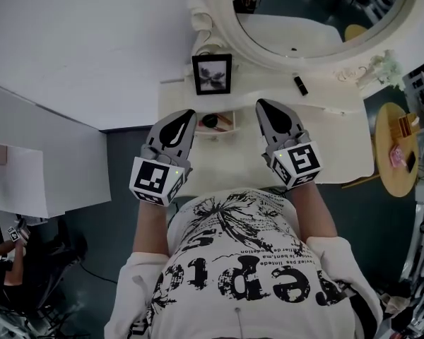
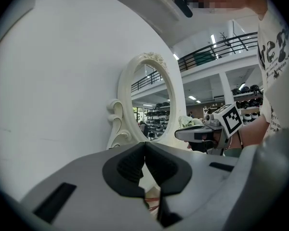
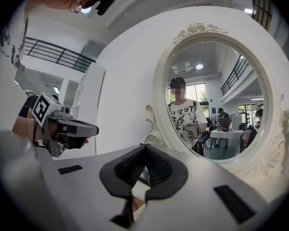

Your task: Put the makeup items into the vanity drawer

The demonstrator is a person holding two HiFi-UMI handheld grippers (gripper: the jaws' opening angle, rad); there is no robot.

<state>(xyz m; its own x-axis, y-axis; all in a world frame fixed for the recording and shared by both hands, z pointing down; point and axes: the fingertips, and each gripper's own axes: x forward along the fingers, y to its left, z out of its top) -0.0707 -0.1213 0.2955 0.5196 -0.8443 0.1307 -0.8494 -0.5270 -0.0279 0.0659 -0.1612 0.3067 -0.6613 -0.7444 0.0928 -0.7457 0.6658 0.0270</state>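
An open drawer [image 1: 223,133] in the front of the white vanity table [image 1: 339,154] holds a dark round item [image 1: 210,121] and a reddish stick. A black makeup tube [image 1: 300,85] lies on the tabletop near the mirror. My left gripper [image 1: 189,113] hovers just left of the drawer, my right gripper [image 1: 260,103] just right of it. In the left gripper view the left gripper [image 2: 144,146] has its pads pressed together with nothing between them. The right gripper [image 3: 145,147] is likewise shut and empty. Both point about level toward the mirror.
An oval white-framed mirror [image 1: 318,13] stands at the back of the vanity, with a small picture frame [image 1: 212,74] to its left. A round yellow side table [image 1: 396,150] sits to the right. A white cabinet [image 1: 49,161] is to the left.
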